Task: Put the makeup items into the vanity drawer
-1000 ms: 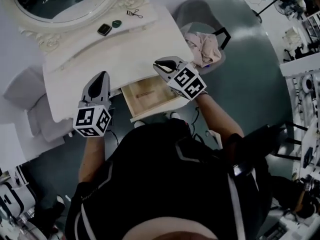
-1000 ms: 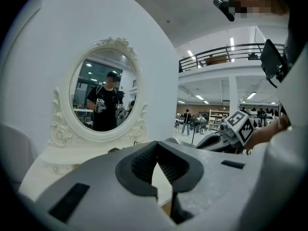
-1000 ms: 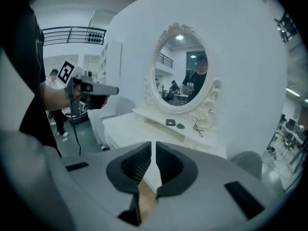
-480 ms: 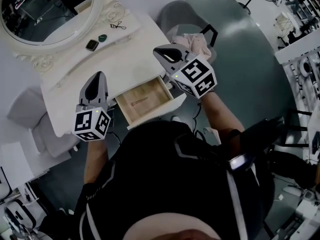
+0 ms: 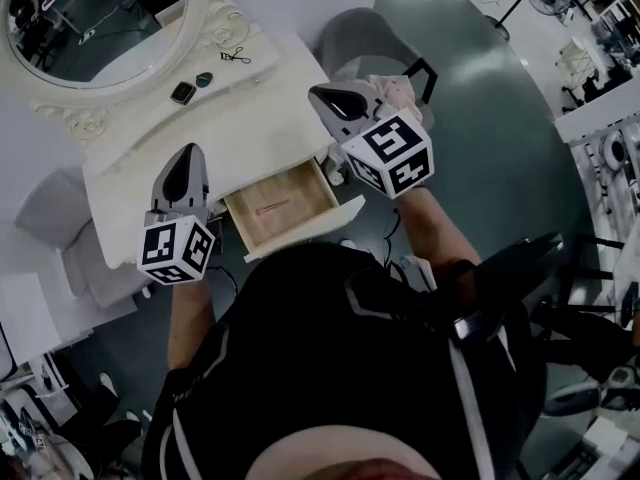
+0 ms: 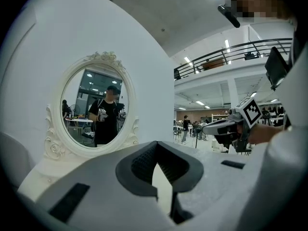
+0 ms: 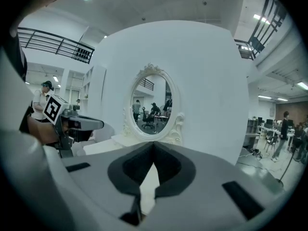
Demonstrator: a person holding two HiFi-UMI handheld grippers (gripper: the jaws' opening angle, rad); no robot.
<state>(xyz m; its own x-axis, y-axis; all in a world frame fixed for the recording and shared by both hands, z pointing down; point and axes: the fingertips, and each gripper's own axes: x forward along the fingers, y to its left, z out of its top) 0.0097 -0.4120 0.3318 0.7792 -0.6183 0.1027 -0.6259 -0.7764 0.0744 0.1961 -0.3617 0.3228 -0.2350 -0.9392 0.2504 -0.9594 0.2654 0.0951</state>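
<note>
Both sets of jaws are pinched fully together with nothing in them. The left gripper (image 6: 156,146) and right gripper (image 7: 153,147) hang over the front of the vanity top (image 5: 255,123), one on either side of the open drawer (image 5: 283,211). Something thin lies on the drawer floor, too small to tell what.

The makeup sits well back by the mirror (image 5: 90,18): a dark compact (image 5: 183,92), a small green piece (image 5: 204,78) just beside it, and a wiry black tool (image 5: 236,56) a bit further along.

My worry is that those bits are flat and small. Come in with the jaws not spread enough and you'll probably just shove them into the mirror base. Also, the drawer sticks out toward the person's body, so leaning in could bump it shut.
</note>
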